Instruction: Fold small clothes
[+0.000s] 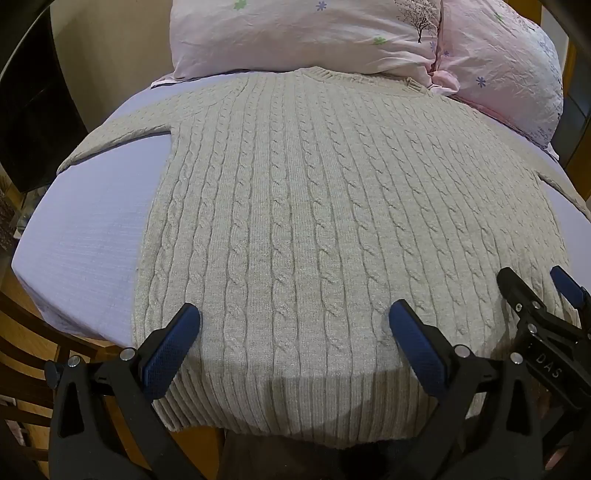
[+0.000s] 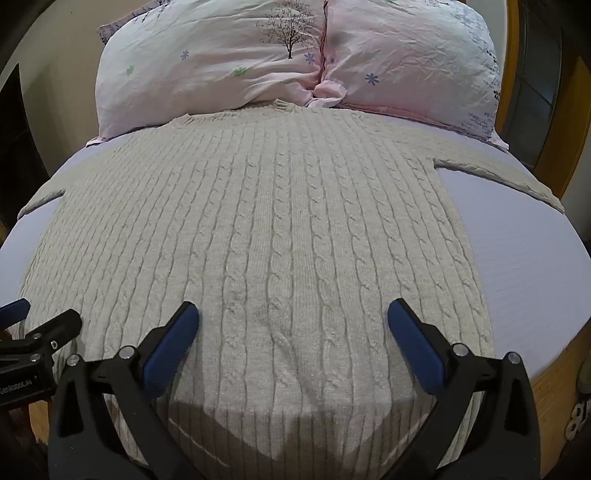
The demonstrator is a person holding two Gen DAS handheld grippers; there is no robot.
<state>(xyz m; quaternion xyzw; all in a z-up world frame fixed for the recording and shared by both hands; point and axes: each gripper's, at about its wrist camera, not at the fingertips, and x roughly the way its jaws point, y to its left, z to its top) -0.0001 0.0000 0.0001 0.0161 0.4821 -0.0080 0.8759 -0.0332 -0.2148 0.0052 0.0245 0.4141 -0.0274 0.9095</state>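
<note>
A beige cable-knit sweater (image 1: 306, 206) lies flat and spread out on a bed with a lilac sheet (image 1: 88, 236), neck towards the pillows and ribbed hem hanging over the near edge. Both sleeves stretch out sideways. My left gripper (image 1: 293, 315) is open and empty, hovering above the hem at its left half. My right gripper (image 2: 293, 314) is open and empty above the hem's right half; the sweater (image 2: 273, 221) fills that view. The right gripper also shows at the right edge of the left wrist view (image 1: 535, 284).
Two pink flowered pillows (image 1: 303, 33) (image 2: 413, 62) lie at the head of the bed, touching the sweater's neck. A wooden bed frame (image 2: 554, 354) and wooden floor (image 1: 29, 369) show around the mattress. Bare sheet (image 2: 517, 236) lies on both sides of the sweater.
</note>
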